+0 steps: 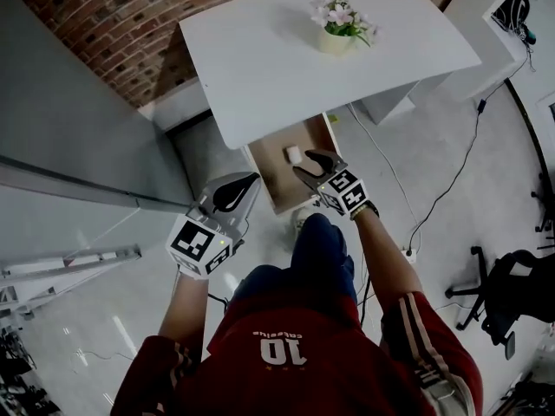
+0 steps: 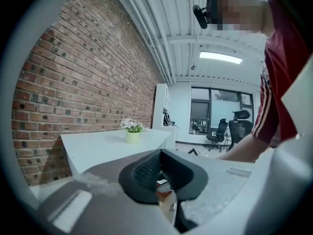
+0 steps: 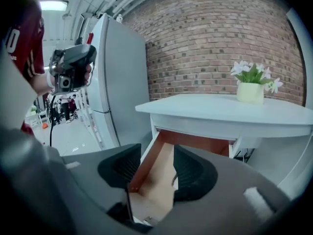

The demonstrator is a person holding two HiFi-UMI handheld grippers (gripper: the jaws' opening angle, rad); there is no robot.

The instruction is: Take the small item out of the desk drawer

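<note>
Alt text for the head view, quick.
The open right gripper hovers over an open wooden desk drawer, jaws beside the small white item inside it. The shut left gripper hangs left of the drawer; above stands a white desk with potted flowers.

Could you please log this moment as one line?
drawer: open | small white item: inside drawer | right claw: open, empty, at drawer | left claw: shut

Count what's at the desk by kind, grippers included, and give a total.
Desk: 1
Drawer, open: 1
Item in the drawer, small and white: 1
Flower pot: 1
Grippers: 2, left gripper and right gripper
Total: 6
</note>
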